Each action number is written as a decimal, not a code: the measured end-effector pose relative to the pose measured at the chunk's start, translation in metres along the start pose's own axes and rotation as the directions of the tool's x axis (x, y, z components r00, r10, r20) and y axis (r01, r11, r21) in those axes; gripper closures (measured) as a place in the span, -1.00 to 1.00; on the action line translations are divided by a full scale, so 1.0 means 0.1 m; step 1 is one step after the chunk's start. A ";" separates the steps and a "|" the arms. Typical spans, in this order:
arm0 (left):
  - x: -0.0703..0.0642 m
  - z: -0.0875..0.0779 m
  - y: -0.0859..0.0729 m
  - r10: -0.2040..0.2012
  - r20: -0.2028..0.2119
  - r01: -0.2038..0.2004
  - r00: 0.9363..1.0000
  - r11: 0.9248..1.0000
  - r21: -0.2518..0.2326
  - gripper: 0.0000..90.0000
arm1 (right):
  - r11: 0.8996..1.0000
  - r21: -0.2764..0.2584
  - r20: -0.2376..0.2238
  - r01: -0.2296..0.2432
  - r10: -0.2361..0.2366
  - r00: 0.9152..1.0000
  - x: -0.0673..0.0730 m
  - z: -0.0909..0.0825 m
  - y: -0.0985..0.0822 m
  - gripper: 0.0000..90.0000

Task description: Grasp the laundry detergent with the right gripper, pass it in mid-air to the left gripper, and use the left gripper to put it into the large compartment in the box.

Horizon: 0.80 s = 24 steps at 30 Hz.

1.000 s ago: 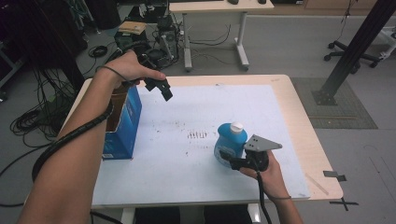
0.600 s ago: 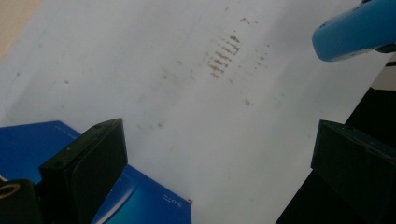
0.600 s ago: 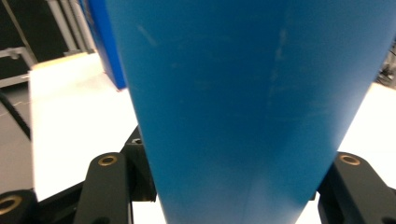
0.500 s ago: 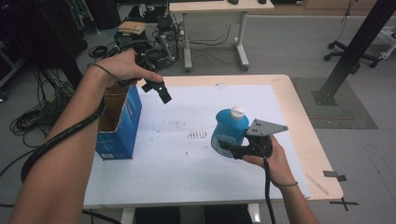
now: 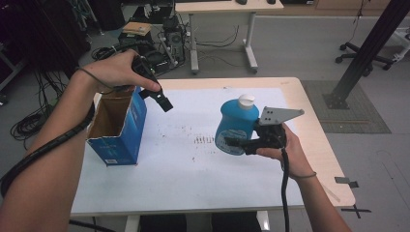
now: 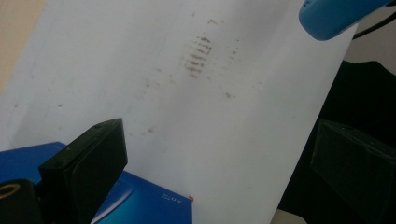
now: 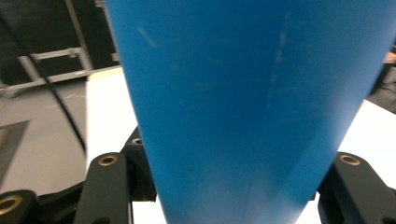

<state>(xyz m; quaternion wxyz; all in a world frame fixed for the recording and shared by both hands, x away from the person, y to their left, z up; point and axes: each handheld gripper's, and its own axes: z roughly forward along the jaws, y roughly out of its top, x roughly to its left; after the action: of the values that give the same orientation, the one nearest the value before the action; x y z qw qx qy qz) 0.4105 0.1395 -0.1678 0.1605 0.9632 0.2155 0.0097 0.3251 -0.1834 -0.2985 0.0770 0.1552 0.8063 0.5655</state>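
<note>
A blue bottle with a white cap hangs above the white sheet, and my right gripper is shut on its lower body from the right. In the right gripper view the bottle stands between the two jaws of the gripper. My left gripper is in the air just right of an open-topped blue cardboard box, open with nothing in it. The left gripper view has its jaws far apart over the sheet, the box's corner below and the bottle's base at top right.
A white sheet with small brown stains covers most of the wooden table. Behind the table are a desk, cables on the floor, a black post and an office chair.
The right gripper has lifted the blue bottle off the sheet. The left hand has drifted a little right and up beside the box.
</note>
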 end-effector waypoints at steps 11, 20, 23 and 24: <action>-0.20 -0.17 -0.12 0.075 -0.004 -0.075 0.997 0.997 -0.014 -0.91 | 0.998 -0.017 -0.160 0.056 -0.058 0.985 -0.07 0.11 0.34 -0.06; -0.39 -0.26 -0.10 0.136 -0.014 -0.137 0.991 0.990 -0.019 -0.92 | 0.990 0.043 -0.193 0.137 -0.126 0.973 -0.02 0.24 0.44 -0.06; -0.49 -0.29 -0.05 0.170 -0.003 -0.170 0.985 0.985 -0.029 -0.91 | 0.984 0.063 -0.208 0.167 -0.151 0.966 0.03 0.31 0.49 -0.05; -0.51 -0.30 -0.03 0.178 -0.003 -0.178 0.984 0.984 -0.028 -0.91 | 0.984 0.063 -0.208 0.167 -0.151 0.966 0.03 0.31 0.49 -0.05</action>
<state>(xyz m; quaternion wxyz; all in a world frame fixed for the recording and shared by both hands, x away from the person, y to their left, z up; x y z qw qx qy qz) 0.3601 0.1298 -0.1378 0.1723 0.9763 0.1284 0.0270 0.3399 -0.1393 -0.2634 0.0335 0.0346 0.8418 0.5376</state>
